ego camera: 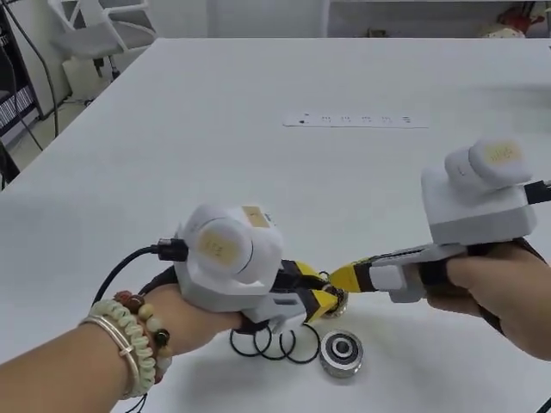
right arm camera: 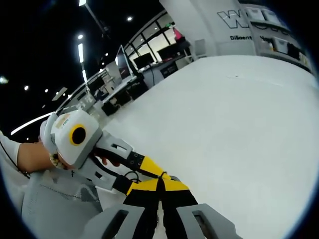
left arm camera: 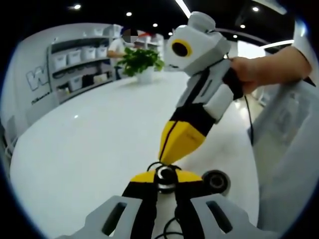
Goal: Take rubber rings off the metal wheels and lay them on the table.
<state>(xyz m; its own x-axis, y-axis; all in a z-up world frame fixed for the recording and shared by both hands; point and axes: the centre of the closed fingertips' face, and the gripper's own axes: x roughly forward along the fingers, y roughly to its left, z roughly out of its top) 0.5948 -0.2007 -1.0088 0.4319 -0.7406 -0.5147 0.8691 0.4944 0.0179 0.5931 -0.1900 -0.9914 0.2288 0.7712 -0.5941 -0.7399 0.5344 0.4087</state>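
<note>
Your left hand-held gripper (left arm camera: 166, 178) clamps a small metal wheel (left arm camera: 166, 174) just above the white counter (ego camera: 258, 172). Your right hand-held gripper (left arm camera: 167, 157) pinches its thin black rubber ring (left arm camera: 152, 165). Loose black rings (ego camera: 267, 344) and a second metal wheel (ego camera: 342, 353) lie beside each other on the counter.

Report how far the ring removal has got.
Done: several loose rings lie on the table beside a metal wheel. In hand: the left gripper clamps a second wheel, and the right gripper seems pinched on its thin black ring. Left: pull that ring free and lay it down.
</note>
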